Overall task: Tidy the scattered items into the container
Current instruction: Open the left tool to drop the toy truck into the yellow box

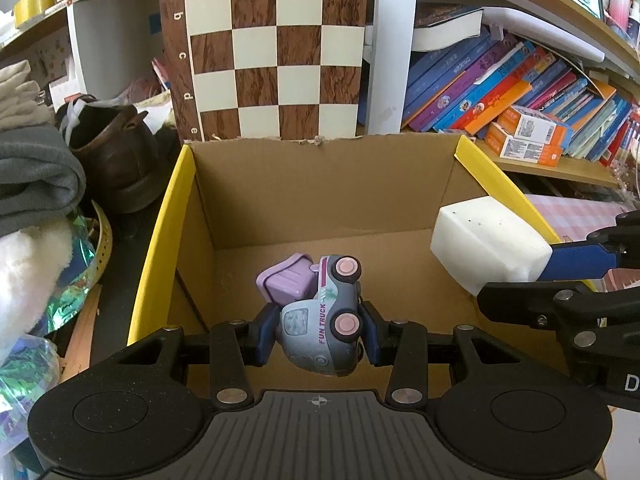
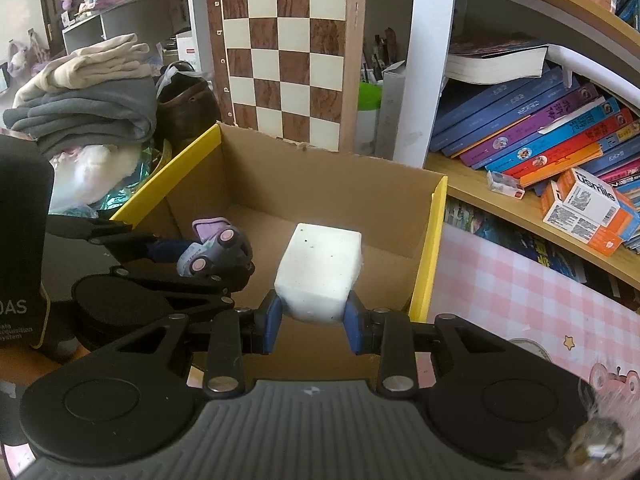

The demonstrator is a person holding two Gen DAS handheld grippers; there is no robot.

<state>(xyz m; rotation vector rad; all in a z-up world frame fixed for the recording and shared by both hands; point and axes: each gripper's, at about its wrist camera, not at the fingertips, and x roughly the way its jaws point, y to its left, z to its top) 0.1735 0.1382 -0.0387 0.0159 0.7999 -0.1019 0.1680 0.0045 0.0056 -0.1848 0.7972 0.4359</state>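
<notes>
An open cardboard box with yellow-edged side flaps stands in front of me, also seen in the right wrist view. My left gripper is shut on a grey and purple toy truck, which hangs on its side over the box's inside, pink wheels up. The same toy truck shows at the left of the right wrist view. My right gripper is shut on a white foam block, held above the box near its right flap. That white foam block appears at the right in the left wrist view.
A chessboard leans upright behind the box. Folded clothes and a brown shoe crowd the left side. Shelves with slanted books and orange cartons stand to the right. A pink checked cloth covers the surface at right.
</notes>
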